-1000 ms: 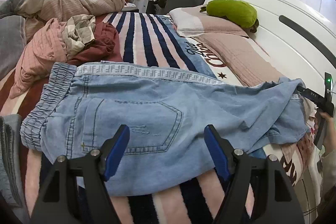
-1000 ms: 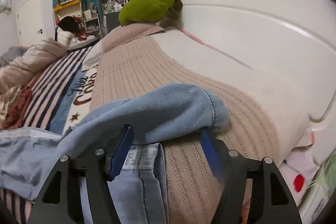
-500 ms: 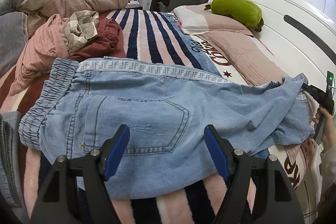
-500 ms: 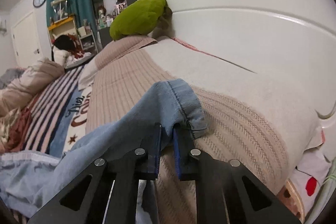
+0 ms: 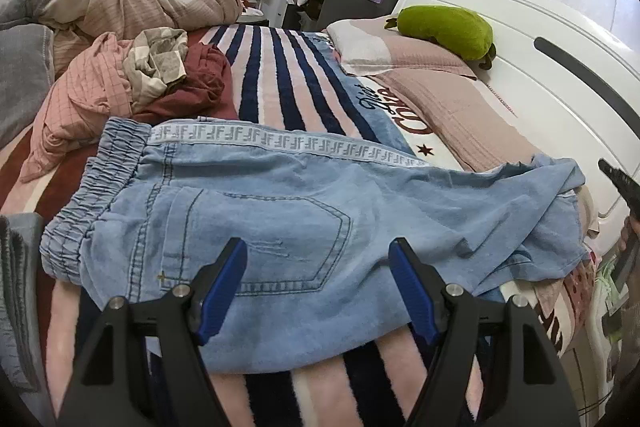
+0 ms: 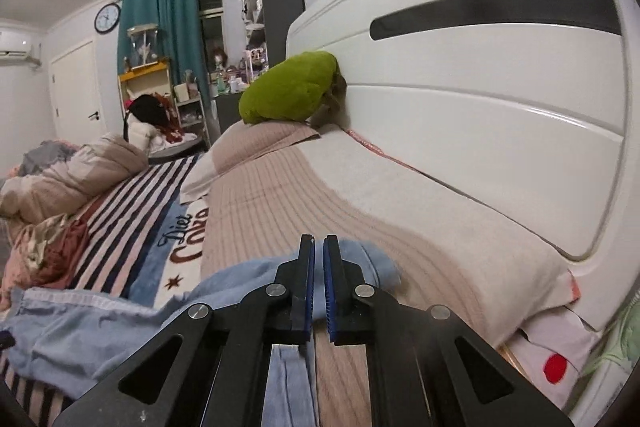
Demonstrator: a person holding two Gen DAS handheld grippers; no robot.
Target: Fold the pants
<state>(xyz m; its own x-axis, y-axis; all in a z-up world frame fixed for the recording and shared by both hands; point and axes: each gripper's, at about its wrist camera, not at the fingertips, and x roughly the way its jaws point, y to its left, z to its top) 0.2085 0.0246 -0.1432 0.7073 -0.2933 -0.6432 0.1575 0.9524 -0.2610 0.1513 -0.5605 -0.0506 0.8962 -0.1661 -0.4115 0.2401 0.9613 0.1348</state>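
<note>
Light blue denim pants [image 5: 280, 211] lie flat across the striped bed, elastic waistband at the left, leg ends at the right. My left gripper [image 5: 318, 267] is open and empty, hovering over the back pocket near the pants' near edge. My right gripper [image 6: 319, 259] is shut on the pants' leg hem [image 6: 360, 263], held over the beige pillow [image 6: 280, 195]. The right gripper's tip also shows at the right edge of the left wrist view [image 5: 620, 183], beside the raised leg end.
A pile of pink, checked and maroon clothes [image 5: 132, 83] lies behind the waistband. A green plush [image 5: 444, 27] sits on the pillows by the white headboard [image 6: 480, 99]. A bundled duvet [image 5: 132, 3] lies at the far left. Shelves stand beyond the bed.
My right gripper has closed on the leg hem and lifted it slightly. My left gripper stayed open over the pants, shifting little.
</note>
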